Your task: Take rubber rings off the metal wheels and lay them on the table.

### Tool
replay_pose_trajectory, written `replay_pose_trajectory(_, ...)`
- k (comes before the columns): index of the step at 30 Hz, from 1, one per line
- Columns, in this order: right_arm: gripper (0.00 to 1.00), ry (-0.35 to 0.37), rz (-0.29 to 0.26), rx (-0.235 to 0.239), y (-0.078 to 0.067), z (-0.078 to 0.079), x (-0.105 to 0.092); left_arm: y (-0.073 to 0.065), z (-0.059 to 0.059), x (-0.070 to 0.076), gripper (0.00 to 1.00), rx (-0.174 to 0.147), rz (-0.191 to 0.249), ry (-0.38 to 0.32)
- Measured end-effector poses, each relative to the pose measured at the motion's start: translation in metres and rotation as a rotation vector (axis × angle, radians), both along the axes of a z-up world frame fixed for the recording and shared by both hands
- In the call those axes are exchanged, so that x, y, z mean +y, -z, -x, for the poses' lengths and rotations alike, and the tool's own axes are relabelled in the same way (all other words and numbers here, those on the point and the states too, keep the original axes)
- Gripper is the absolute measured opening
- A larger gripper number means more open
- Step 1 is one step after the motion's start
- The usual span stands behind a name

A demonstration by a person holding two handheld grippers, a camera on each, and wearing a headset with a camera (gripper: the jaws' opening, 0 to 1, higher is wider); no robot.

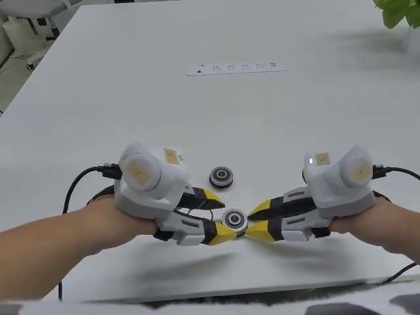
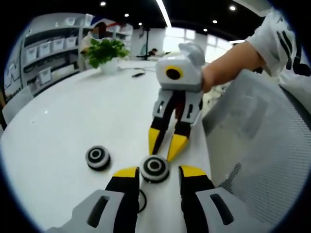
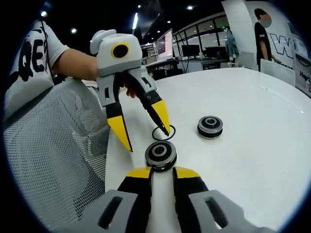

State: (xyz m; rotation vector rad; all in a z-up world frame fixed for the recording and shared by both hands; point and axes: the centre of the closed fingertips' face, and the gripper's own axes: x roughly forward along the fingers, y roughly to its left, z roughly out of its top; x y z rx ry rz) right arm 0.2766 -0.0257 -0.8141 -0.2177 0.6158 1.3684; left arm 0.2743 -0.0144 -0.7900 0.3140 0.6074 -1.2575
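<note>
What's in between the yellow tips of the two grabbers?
A small metal wheel sits on the table between the left gripper and the right gripper; the head view shows it best.

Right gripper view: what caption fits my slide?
Left gripper and right gripper meet at a metal wheel, rubber ring nearby.

A flat white socket strip (image 1: 236, 68) is seen toward the far edge of the white surface (image 1: 131, 98); a green leafy plant (image 1: 397, 12) is set at its far right corner.
</note>
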Motion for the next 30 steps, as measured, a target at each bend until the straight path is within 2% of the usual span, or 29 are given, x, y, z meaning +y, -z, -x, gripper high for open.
replay_pose_trajectory(6, 0.1, 0.001, -0.005, -0.007, 0.0, 0.0003, 0.0004, 0.0007, -0.0015, -0.0054, 0.26, -0.005, 0.006, -0.001)
replay_pose_trajectory(9, 0.1, 0.003, -0.005, -0.008, 0.0001, 0.0, -0.0002, 0.0038, -0.0009, -0.0066, 0.23, -0.006, -0.004, 0.002)
replay_pose_trajectory(11, 0.09, 0.003, -0.004, -0.008, 0.0003, -0.0001, -0.0003, 0.0066, -0.0013, -0.007, 0.22, -0.018, -0.016, 0.003)
replay_pose_trajectory(12, 0.09, 0.004, -0.005, -0.007, 0.0004, -0.0002, -0.0003, 0.0084, -0.0009, -0.006, 0.21, -0.009, -0.025, -0.001)
replay_pose_trajectory(13, 0.09, 0.005, -0.005, -0.007, 0.0005, -0.0003, -0.0005, 0.0066, -0.0021, -0.007, 0.21, -0.016, -0.014, -0.004)
replay_pose_trajectory(15, 0.09, 0.005, -0.006, -0.006, 0.0006, -0.0001, -0.0007, 0.0061, -0.0024, -0.0066, 0.2, -0.007, -0.008, -0.021)
replay_pose_trajectory(21, 0.09, 0.008, -0.008, -0.004, 0.0013, 0.0, -0.0011, 0.0062, -0.007, -0.0055, 0.14, -0.038, -0.013, -0.049)
replay_pose_trajectory(23, 0.08, 0.011, -0.01, -0.001, 0.0016, -0.0002, -0.0018, 0.0064, -0.0062, -0.0063, 0.14, -0.036, -0.008, -0.057)
replay_pose_trajectory(28, 0.04, 0.023, -0.013, 0.025, 0.002, 0.0001, -0.0033, 0.0069, -0.004, -0.0078, 0.14, -0.068, -0.022, -0.05)
replay_pose_trajectory(30, 0.03, 0.03, -0.014, 0.036, 0.0023, 0.0001, -0.0033, 0.0069, -0.0045, -0.008, 0.14, -0.071, -0.021, -0.051)
